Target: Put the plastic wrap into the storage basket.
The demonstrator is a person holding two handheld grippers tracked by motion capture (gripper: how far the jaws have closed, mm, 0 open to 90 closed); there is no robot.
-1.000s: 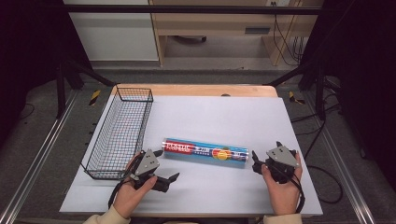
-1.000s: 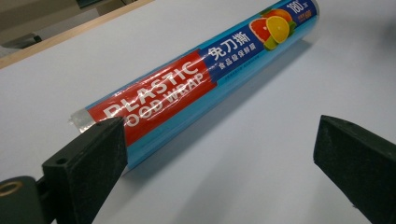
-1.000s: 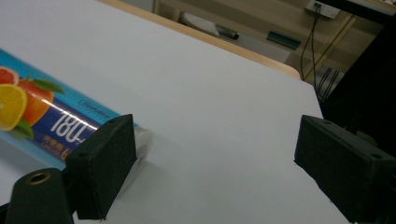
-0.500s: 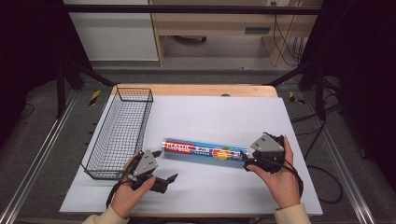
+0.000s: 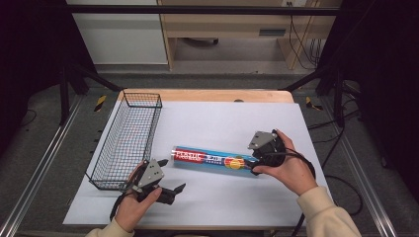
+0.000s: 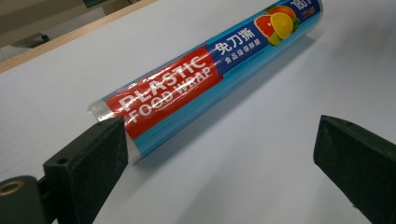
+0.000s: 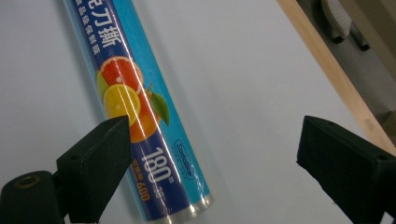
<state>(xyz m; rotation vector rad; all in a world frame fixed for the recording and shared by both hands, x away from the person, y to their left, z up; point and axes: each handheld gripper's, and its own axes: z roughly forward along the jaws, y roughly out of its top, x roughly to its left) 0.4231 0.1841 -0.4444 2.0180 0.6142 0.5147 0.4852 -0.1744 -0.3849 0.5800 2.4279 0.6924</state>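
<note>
Moved up from the near table edge since a second earlier, the right tool now sits at the fruit-printed end of the plastic food wrap roll, its jaws apart after just closing somewhat, gripping nothing. Beside the wire basket, the left tool rests open and empty. Lengthwise on the white table lies the roll.

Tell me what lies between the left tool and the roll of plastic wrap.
Nothing: in the high view, only bare white table top separates the left tool from the roll.
</note>
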